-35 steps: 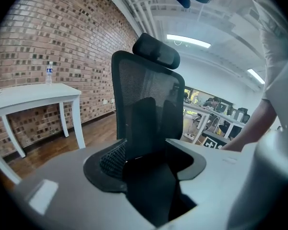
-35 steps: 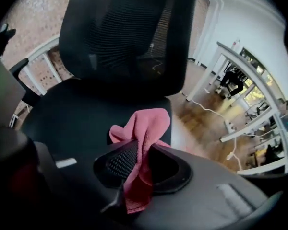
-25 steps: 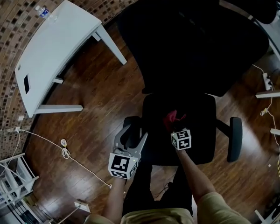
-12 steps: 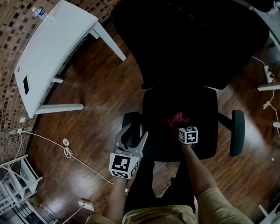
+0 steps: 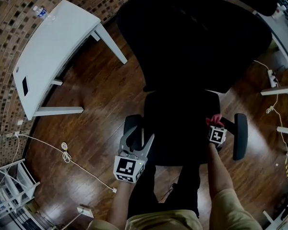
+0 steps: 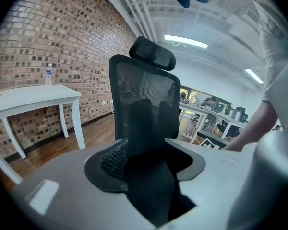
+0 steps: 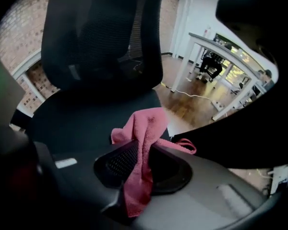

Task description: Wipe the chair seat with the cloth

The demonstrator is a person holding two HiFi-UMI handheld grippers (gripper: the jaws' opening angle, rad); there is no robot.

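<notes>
Right claw (image 7: 144, 150), clamping fuzzy pink cloth (image 7: 146, 123), slid to seat (image 5: 177, 123) right edge; left claw (image 6: 151, 152) just closing on armrest (image 5: 132, 127).

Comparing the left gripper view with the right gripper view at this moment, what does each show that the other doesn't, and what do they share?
Only the left gripper view shows the water bottle standing on the white table, and the ceiling lights. Only the right gripper view shows the pink cloth pinched in the right gripper, and the chair seat beneath it. Both show the chair's backrest, the brick wall and white desks farther back.
</notes>
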